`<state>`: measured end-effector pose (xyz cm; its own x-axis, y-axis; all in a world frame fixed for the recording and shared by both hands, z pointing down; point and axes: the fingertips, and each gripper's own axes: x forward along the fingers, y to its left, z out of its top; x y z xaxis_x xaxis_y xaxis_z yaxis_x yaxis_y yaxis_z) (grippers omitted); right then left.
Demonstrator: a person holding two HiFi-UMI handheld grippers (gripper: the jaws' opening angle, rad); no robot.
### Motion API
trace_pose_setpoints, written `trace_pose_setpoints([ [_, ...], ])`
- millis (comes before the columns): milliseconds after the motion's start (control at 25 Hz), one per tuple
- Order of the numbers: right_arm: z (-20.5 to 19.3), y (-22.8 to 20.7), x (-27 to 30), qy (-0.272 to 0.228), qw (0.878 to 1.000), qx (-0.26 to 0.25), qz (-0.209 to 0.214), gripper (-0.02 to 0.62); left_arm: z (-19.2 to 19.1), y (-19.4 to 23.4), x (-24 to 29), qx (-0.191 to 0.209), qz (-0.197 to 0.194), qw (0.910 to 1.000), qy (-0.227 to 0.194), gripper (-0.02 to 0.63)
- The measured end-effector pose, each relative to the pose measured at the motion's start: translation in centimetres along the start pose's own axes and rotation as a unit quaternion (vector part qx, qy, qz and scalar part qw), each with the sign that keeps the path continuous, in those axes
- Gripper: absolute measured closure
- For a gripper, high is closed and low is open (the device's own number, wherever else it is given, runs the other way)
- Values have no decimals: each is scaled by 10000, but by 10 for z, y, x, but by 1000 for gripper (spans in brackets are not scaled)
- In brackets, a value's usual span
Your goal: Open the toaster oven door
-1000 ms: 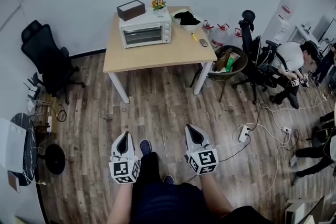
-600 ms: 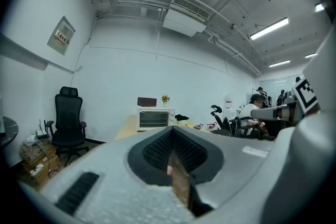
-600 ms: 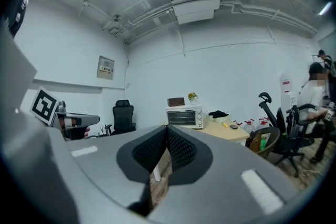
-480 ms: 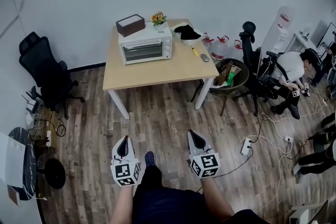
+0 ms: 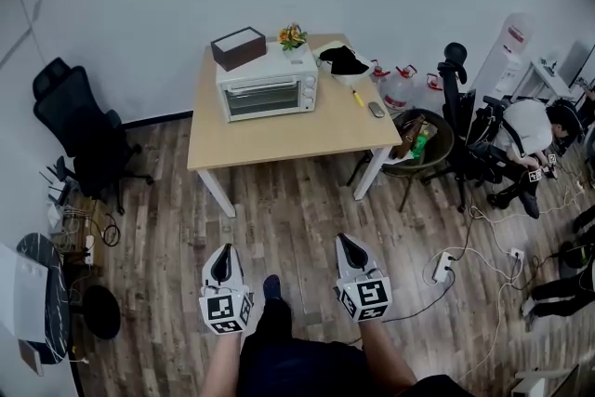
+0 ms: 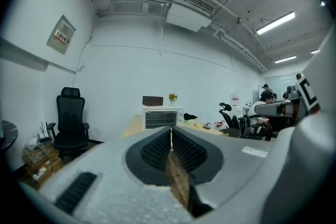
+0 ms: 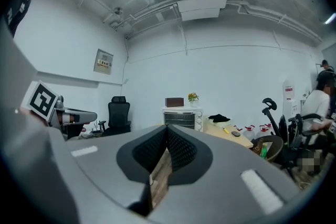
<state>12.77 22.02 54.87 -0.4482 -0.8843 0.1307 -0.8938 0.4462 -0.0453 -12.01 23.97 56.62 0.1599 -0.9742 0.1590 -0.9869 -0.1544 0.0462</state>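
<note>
My left gripper point(image 5: 221, 248) and right gripper point(image 5: 346, 239), jaws pressed together on nothing, hang over the floor point(image 5: 297, 200), well apart from the closed oven point(image 5: 270, 91) on the table point(image 5: 279, 139).

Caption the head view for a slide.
Shut left gripper and shut right gripper hover above wood floor, short of the closed white toaster oven on the light wooden table.

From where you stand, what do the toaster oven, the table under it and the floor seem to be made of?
Toaster oven: probably white painted metal, matt, with a dark glass door showing rack lines. Table: pale wood-look top, smooth and even, perhaps laminate. Floor: brown planks with streaky grain, either real wood or printed vinyl; the look leaves that open.
</note>
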Motion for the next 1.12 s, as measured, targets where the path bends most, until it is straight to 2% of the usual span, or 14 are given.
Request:
trace_pose_setpoints([
  [440, 11, 6, 82, 182, 9998, 113, 8, 585, 10, 45, 63, -75, -130, 9997, 205, 603],
  [640, 12, 5, 115, 286, 9995, 137, -42, 586, 19, 67, 91, -84, -136, 9998, 122, 617],
  [840, 17, 9, 148, 326, 9993, 192, -67, 585, 31, 84, 116, -242, -444, 9987, -17, 617],
  [1000, 22, 7, 181, 298, 9992, 224, -119, 586, 30, 97, 144, -228, -648, 9974, 214, 611],
  [1120, 25, 3, 204, 247, 9993, 216, -175, 586, 33, 110, 165, -114, -656, 9974, 269, 611],
])
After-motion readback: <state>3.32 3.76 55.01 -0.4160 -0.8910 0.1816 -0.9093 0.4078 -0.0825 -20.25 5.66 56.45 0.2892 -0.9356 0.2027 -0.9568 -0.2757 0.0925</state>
